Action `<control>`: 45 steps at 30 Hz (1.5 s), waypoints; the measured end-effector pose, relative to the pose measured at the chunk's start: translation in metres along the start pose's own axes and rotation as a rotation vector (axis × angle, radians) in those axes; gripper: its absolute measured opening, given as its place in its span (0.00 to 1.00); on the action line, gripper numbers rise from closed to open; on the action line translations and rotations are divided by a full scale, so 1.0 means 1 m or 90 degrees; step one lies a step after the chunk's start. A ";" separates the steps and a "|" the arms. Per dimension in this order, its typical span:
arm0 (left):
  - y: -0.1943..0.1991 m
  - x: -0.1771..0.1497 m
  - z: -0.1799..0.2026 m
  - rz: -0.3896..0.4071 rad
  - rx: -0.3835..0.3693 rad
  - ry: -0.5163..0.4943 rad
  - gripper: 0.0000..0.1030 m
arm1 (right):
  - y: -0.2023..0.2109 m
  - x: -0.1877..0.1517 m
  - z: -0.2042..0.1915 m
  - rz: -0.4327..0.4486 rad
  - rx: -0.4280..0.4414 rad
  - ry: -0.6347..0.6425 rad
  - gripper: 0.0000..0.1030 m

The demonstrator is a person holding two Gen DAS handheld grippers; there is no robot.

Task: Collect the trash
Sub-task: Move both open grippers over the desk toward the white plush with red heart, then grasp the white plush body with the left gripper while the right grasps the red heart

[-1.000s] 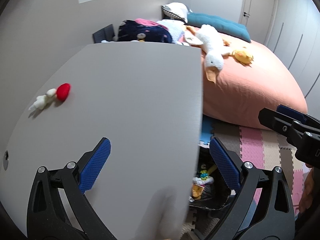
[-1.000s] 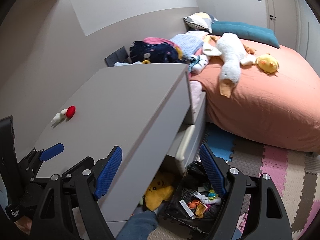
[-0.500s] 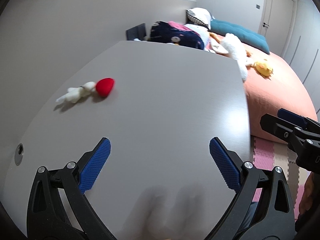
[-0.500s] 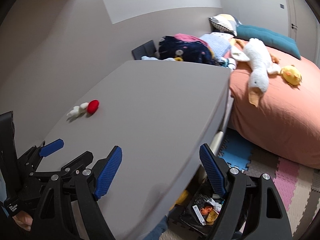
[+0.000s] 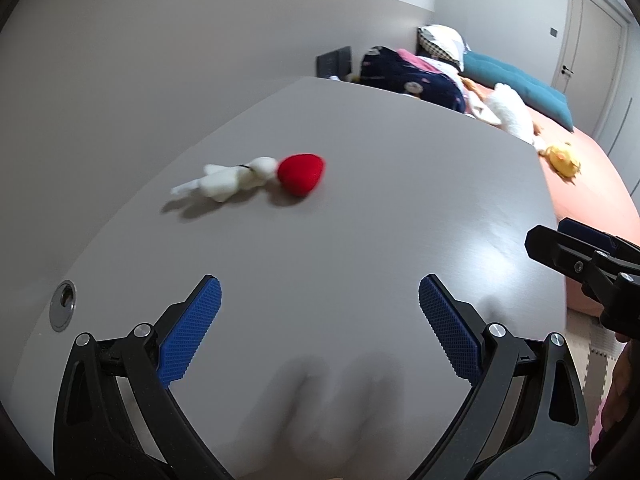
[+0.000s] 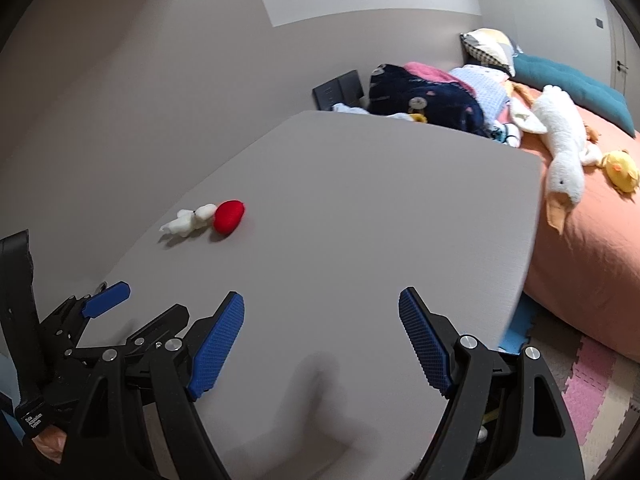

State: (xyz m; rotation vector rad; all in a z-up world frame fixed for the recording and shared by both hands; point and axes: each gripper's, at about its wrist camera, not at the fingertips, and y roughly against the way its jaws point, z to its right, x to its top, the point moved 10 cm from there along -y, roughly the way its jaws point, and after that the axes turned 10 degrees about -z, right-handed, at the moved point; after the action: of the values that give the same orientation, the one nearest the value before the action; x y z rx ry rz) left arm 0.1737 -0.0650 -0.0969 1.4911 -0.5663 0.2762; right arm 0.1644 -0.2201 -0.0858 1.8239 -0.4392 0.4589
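Plush toy [image 5: 248, 178] on desk [image 5: 360, 240] — bed [image 6: 592, 216] beyond

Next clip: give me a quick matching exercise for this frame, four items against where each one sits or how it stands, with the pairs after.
Items:
1. small white plush with red heart
2. white goose plush
3. round metal grommet
4. left gripper

Places or states:
A. lying on the orange bed cover
B. set into the grey desk top near its left edge
C. open, holding nothing
D. lying on the desk top near the wall

Pairs: 1-D, 2-A, 3-B, 4-C
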 end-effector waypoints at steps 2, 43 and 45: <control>-0.003 0.002 -0.009 -0.001 0.005 0.006 0.93 | -0.008 0.004 -0.008 -0.004 0.006 0.006 0.78; -0.065 0.051 -0.123 -0.027 0.073 0.023 0.93 | -0.169 0.087 -0.101 -0.095 -0.027 0.140 0.65; -0.067 0.054 -0.120 -0.027 0.075 0.013 0.93 | -0.171 0.091 -0.098 -0.093 -0.032 0.141 0.60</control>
State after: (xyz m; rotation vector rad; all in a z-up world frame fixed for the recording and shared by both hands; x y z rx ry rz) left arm 0.2754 0.0381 -0.1247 1.6101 -0.5079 0.2958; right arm 0.3205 -0.0837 -0.1504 1.7203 -0.1629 0.5371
